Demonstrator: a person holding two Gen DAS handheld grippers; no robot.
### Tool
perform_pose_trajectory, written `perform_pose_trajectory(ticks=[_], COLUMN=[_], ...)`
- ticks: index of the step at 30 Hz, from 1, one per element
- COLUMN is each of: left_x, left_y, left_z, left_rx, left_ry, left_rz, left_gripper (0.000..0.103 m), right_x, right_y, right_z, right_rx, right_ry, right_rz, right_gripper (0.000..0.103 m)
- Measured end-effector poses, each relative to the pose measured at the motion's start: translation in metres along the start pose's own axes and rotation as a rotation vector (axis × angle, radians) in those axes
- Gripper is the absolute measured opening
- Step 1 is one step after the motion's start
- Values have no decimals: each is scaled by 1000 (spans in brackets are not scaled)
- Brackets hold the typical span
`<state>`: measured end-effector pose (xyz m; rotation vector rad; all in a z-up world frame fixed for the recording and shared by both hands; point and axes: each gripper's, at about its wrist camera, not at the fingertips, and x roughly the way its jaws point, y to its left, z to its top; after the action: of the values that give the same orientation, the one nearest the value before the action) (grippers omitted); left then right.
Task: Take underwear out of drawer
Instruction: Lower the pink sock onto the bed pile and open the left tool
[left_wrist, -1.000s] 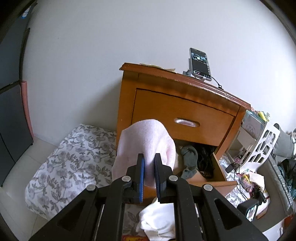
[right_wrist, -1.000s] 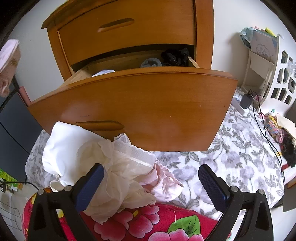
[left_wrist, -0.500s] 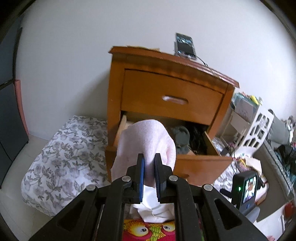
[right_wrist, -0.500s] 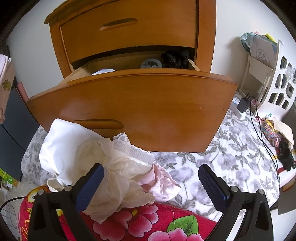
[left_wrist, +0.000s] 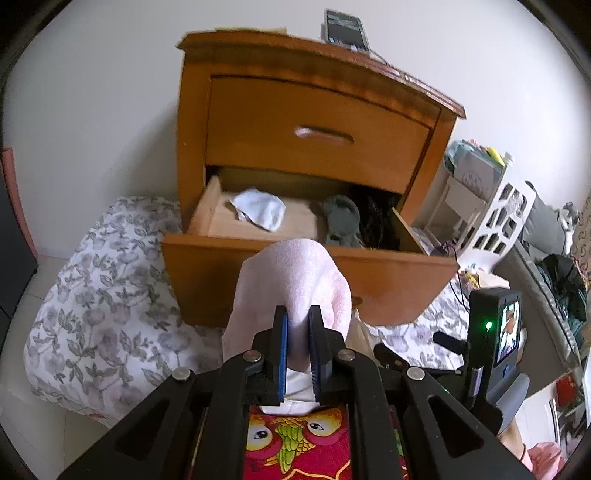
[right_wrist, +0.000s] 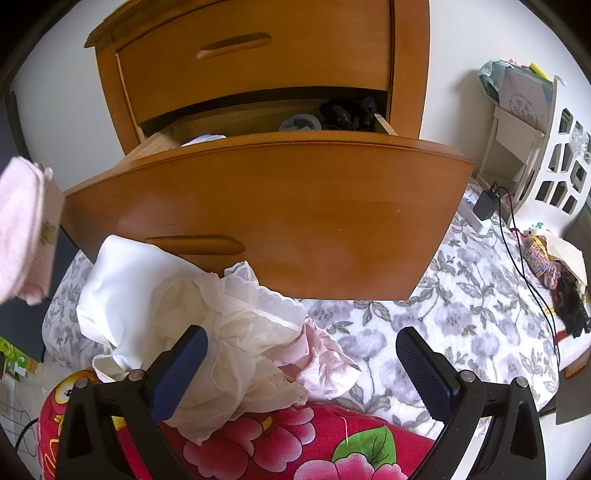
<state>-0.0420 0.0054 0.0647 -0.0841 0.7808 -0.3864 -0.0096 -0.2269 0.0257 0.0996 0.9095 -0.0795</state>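
Pink underwear is hanging pinched between the blue pads of the left claw, in front of the open lower drawer of the wooden nightstand. Right claw is standing wide apart, gripping nothing, over a pile of white and pink garments lying on the floral bedding.

A wooden nightstand stands against a plain white wall, upper centre. A floral mattress lies lower left, a white shelf right.
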Motion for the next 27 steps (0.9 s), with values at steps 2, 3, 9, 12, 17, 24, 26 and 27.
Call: perform_pose_trajectory(ticks=[2, 3, 9, 12, 17, 24, 26, 27], left_x=[11, 16, 55, 67, 84, 102, 102, 103], left_y=[-2, -3, -11, -13, -17, -17, -16, -15], left_z=[-3, -5, -20, -27, -35, -47, -47, -47], left_rx=[5, 7, 16, 21, 30, 23, 20, 19], left_ry=[34, 51, 166, 204, 260, 318, 319, 320], left_rz=[-12, -15, -56, -57, -66, -54, -51, -49], left_gripper=[11, 11, 11, 11, 11, 12, 13, 13], right_x=[0, 0, -1, -2, -3, -3, -3, -3], right_y=[0, 0, 1, 0, 0, 1, 1, 0], right_z=[0, 0, -1, -1, -2, -3, -3, -3], right_rx=[-1, -2, -5, 1, 6, 8, 9, 9], right_ry=[-1, -2, -4, -3, -1, -1, 1, 1], right_rz=[0, -1, -3, -1, -3, -2, -2, -3], right_gripper=[103, 103, 103, 103, 103, 103, 103, 103])
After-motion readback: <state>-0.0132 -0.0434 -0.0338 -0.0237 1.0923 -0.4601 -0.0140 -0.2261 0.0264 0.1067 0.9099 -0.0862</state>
